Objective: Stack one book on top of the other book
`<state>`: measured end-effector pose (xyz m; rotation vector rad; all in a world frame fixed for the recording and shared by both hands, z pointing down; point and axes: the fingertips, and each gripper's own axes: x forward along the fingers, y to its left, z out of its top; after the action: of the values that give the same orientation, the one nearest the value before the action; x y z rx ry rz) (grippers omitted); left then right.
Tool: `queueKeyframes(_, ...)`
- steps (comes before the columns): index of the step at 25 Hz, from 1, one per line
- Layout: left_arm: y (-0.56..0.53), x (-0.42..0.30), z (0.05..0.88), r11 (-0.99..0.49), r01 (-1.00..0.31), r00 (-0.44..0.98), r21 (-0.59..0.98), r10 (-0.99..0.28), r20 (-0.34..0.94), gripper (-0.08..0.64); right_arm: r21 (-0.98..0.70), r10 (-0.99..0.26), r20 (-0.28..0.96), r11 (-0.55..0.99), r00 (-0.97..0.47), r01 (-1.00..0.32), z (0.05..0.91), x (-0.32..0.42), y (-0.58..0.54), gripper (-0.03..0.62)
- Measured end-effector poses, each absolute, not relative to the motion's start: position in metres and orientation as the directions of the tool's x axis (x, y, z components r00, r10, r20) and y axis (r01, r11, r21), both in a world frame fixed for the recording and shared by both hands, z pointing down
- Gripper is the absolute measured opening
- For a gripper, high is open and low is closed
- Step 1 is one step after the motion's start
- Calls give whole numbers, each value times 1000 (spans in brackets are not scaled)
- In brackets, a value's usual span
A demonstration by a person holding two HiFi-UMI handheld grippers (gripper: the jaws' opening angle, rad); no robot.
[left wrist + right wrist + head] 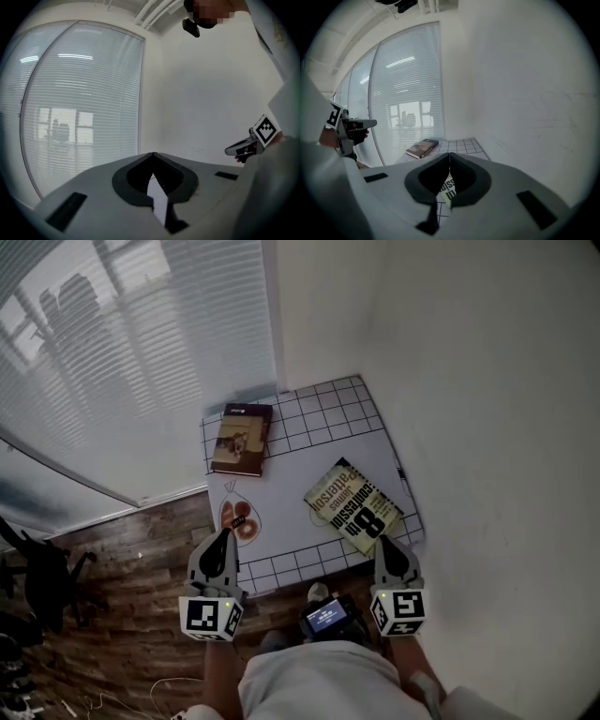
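**Clenched jaws, two books lying apart**

Both pairs of jaws were pressed together with nothing between them. The left gripper (pixel 223 538) hovered over the near left edge of the desk (pixel 309 460), just beside an orange printed figure (pixel 239 519) on the white top. The right gripper (pixel 385 545) hung over the near right corner, its tips close to the yellow-and-black book (pixel 354 505). In the right gripper view that book's lettering showed through the hollow under the closed tips, beyond them and ungrasped. It lay flat and askew on the right half of the desk. The brown book (pixel 242 439) lay flat at the far left corner, over the grid lines and well apart from the first; neither rested on the other. Behind the desk rose white blinds (pixel 141 352) on the left and a plain wall (pixel 469 381) on the right. Wooden floor (pixel 131 549) ran along the left, with a black chair (pixel 42 577) on it. A small lit screen (pixel 326 617) sat at the person's waist between the two grippers.
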<state>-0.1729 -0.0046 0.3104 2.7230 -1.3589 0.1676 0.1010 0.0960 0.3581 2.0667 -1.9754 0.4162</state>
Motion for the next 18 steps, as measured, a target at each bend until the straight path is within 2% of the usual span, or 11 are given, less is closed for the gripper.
queueKeyframes(18,-59,-98,341,-710,-702,704,56,-681,201,8,-63,-897,423,-170,128,-984,376,141,70,9)
